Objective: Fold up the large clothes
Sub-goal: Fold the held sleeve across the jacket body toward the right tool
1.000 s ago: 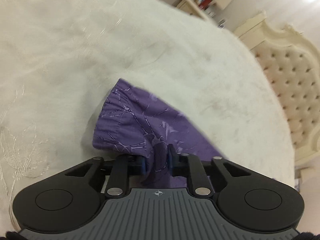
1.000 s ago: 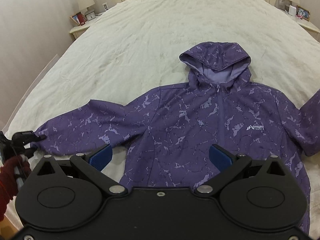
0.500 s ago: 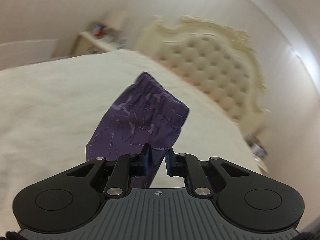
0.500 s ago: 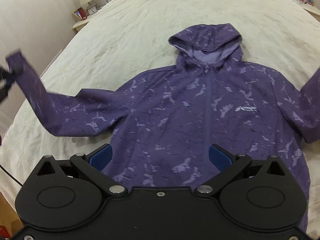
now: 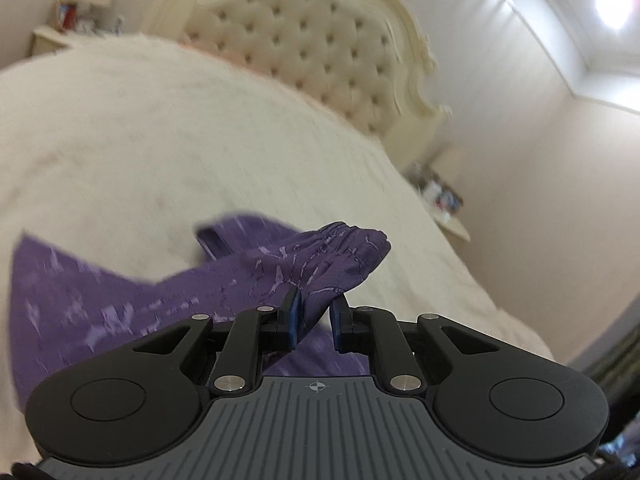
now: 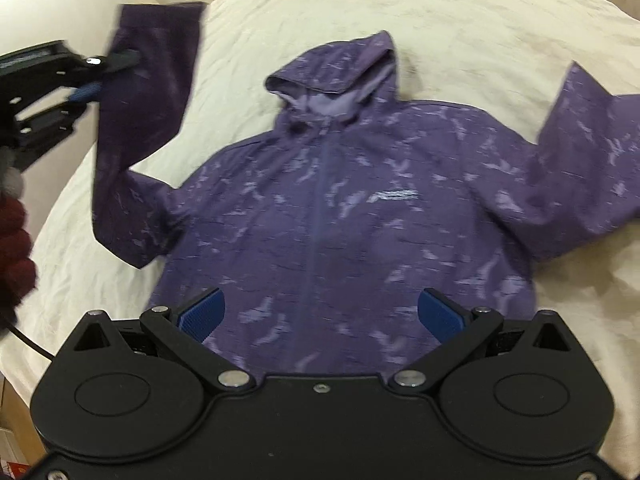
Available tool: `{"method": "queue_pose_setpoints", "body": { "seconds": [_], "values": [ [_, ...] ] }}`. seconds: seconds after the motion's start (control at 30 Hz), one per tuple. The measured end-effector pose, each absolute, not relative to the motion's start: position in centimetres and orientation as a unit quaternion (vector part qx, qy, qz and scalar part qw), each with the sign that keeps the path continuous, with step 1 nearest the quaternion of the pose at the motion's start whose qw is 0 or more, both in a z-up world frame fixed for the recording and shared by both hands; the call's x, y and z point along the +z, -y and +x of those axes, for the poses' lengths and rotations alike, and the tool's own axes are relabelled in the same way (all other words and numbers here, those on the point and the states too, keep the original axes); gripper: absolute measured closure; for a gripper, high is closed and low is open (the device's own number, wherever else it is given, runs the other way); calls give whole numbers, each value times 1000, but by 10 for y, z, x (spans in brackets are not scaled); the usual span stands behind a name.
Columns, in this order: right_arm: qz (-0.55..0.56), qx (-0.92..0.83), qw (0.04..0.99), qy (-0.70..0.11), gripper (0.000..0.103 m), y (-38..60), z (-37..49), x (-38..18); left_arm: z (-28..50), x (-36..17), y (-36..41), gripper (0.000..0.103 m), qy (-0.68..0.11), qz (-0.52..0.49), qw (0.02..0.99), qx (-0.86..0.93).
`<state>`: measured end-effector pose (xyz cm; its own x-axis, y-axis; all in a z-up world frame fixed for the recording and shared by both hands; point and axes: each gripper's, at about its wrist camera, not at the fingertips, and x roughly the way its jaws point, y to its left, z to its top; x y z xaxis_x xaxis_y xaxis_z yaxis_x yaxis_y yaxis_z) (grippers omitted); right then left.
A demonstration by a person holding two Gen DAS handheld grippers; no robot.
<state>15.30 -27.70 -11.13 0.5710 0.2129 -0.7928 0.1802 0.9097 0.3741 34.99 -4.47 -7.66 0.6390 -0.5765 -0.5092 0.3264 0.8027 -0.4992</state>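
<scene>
Purple patterned hooded jacket spread front-up on cream quilted bed. Elastic-cuffed sleeve, flat a second ago, now lifted clear, pinched in left gripper. Right gripper gaping, empty, above hem. Sleeve fold beginning.

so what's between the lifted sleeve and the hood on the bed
Only bare cream bedspread lies between the raised sleeve, pinched by the left gripper, and the hood. The right wrist view shows it.
</scene>
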Motion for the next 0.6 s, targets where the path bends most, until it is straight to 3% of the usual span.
{"method": "queue_pose_setpoints", "body": {
  "seconds": [0.23,0.3,0.5,0.6],
  "values": [
    [226,-25,852,-471,1,305,139,-124,358,-105,105,84,-394,-153,859,-288],
    [228,-36,850,-474,1,307,137,-128,352,-105,119,68,-407,-142,849,-305],
    [221,-59,844,-486,1,307,143,-136,347,-92,125,38,-383,-117,837,-374],
    [213,-69,843,-489,1,307,154,-137,342,-93,113,36,-370,-87,841,-385]
  ]
}}
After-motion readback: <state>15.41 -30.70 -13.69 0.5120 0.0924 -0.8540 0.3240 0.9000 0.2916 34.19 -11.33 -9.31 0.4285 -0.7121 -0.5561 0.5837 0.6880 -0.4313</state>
